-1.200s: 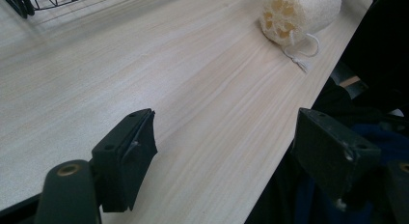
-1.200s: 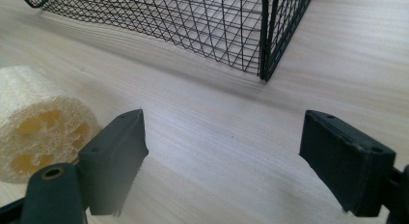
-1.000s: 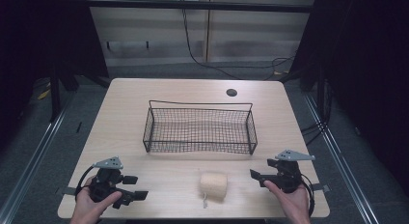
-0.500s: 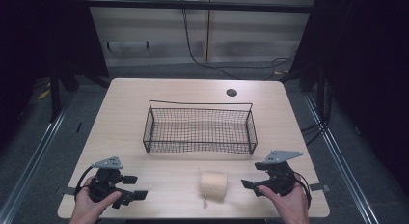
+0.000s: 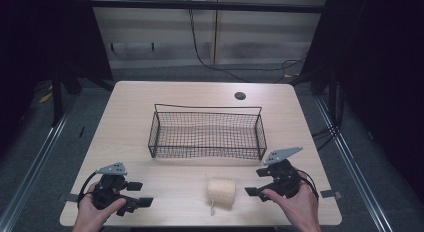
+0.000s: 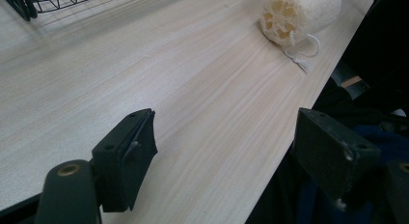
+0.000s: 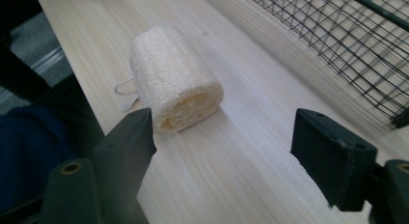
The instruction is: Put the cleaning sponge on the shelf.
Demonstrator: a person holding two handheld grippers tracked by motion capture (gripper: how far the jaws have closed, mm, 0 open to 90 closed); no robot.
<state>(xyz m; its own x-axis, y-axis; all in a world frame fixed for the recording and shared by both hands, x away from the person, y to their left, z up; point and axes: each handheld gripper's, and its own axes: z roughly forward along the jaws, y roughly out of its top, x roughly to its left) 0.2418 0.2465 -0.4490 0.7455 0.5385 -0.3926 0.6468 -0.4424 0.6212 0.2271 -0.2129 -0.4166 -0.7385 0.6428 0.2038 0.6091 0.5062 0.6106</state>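
1. High view: we see the loofah (image 5: 221, 191) lying on the bench (image 5: 130, 107) near its front edge, in front of the basket (image 5: 206, 132). Our right tongs (image 5: 256, 182) sit just right of it, the left tongs (image 5: 141, 193) well apart.
2. Left gripper view: the left tongs (image 6: 224, 142) gape wide, holding nothing; the loofah (image 6: 299, 14) lies far ahead.
3. Right gripper view: the right tongs (image 7: 223, 142) stand wide, the loofah (image 7: 173, 79) near the left jaw, ungripped.
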